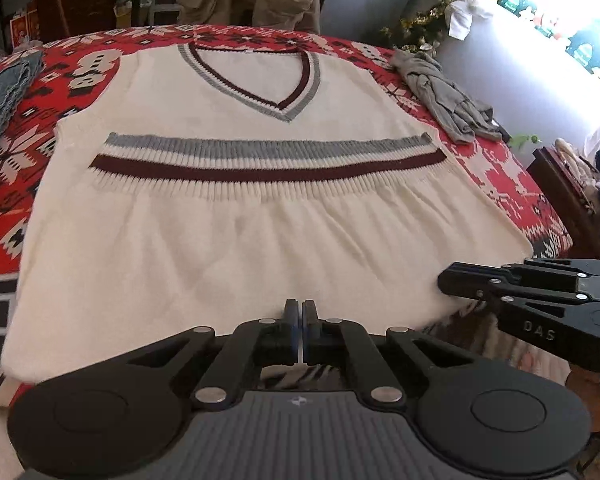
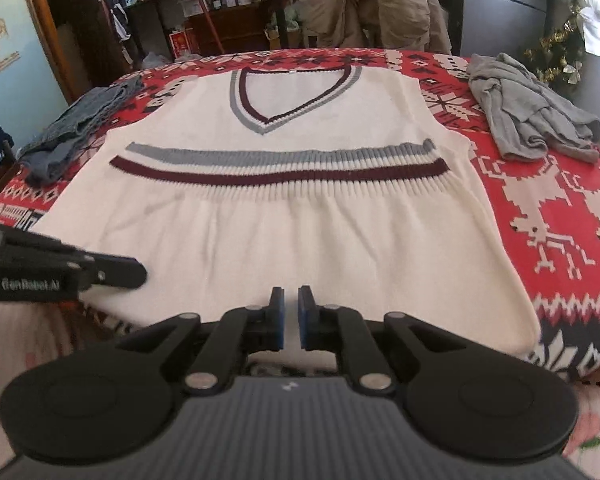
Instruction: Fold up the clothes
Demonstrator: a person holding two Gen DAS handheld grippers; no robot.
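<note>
A cream knit vest (image 1: 260, 240) (image 2: 300, 232) with a grey and maroon V-neck lies flat on the table, neck at the far side. Its striped hem is folded up across the chest, so the near edge is a fold. My left gripper (image 1: 301, 312) sits low over the near edge of the vest with its blue pads pressed together. From the right wrist view, it (image 2: 142, 276) reaches in over the vest's near left part. My right gripper (image 2: 291, 300) hovers at the near edge with a narrow gap between its pads and nothing in it. From the left wrist view it (image 1: 442, 280) enters at the right.
A red, white and black patterned tablecloth (image 2: 540, 208) covers the table. A crumpled grey garment (image 2: 532, 120) lies at the far right and folded denim (image 2: 72, 136) at the far left. A beige jacket (image 2: 372, 4) hangs on a chair behind the table.
</note>
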